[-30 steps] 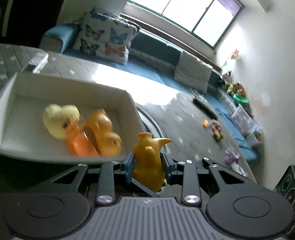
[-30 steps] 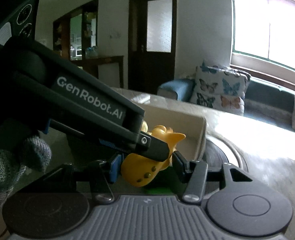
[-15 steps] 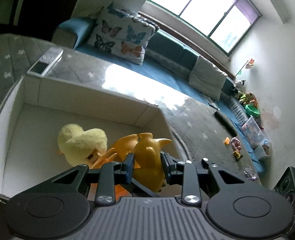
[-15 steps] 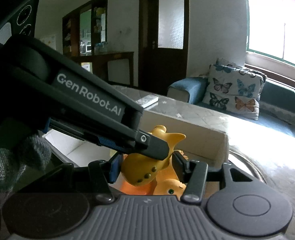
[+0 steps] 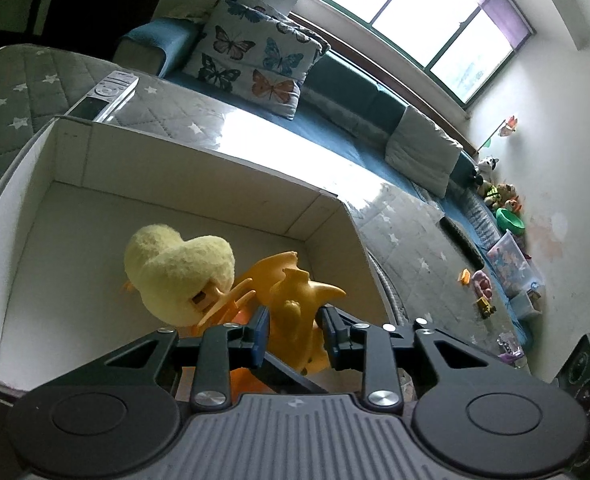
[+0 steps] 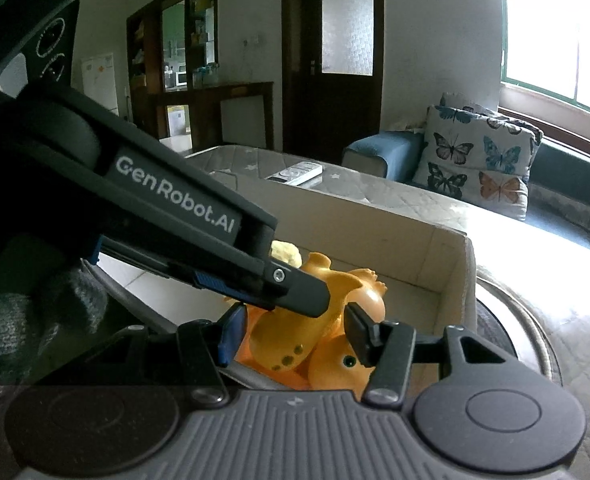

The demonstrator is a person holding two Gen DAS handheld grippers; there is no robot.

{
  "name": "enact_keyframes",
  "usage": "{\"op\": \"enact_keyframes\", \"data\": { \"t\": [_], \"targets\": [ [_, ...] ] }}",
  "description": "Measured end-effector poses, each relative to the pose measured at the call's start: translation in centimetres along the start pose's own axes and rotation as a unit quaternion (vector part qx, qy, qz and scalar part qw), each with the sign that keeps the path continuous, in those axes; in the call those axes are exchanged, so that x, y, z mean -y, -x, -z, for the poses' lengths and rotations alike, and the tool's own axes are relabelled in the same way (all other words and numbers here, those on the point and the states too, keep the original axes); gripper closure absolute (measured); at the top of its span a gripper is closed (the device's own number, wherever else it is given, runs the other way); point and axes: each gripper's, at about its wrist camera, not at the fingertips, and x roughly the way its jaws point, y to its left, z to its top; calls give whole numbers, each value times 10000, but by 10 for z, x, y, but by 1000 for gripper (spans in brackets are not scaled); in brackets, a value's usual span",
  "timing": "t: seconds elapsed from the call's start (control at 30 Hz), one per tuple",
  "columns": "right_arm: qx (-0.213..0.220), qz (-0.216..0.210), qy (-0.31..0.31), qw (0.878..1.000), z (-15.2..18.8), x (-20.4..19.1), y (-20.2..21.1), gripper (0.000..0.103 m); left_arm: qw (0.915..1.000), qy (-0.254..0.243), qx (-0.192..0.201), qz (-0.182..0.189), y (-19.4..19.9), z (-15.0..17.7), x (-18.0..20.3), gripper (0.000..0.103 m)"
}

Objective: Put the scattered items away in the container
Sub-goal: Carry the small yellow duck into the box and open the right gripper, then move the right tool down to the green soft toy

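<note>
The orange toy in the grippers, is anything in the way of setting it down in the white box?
Partly. The orange toy, between both grippers' jaws, is already over the white box. Below and beside it lie a yellow plush duck and another orange toy, so it would land on them; bare floor lies further left.

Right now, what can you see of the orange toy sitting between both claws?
The glossy orange moulded plastic animal toy has a pointed fin or beak jutting right, a small bump on its body and dark dots on its underside in the right wrist view. It hangs tilted over the white cardboard box, above another orange plastic toy and beside a fluffy yellow plush duck. The right claw brackets it; the left claw is closing on it from both sides.
</note>
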Motion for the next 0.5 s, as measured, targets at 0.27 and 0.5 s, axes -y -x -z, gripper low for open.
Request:
{"op": "enact_keyframes", "data": {
  "t": [0.27,0.5],
  "targets": [
    [230,81,-111,9996,3,-5,33,48,9998,-84,174,17,20,8,8,72],
    [353,157,-135,9992,10,-11,64,45,9992,-292,270,-22,37,24,21,72]
  ]
}}
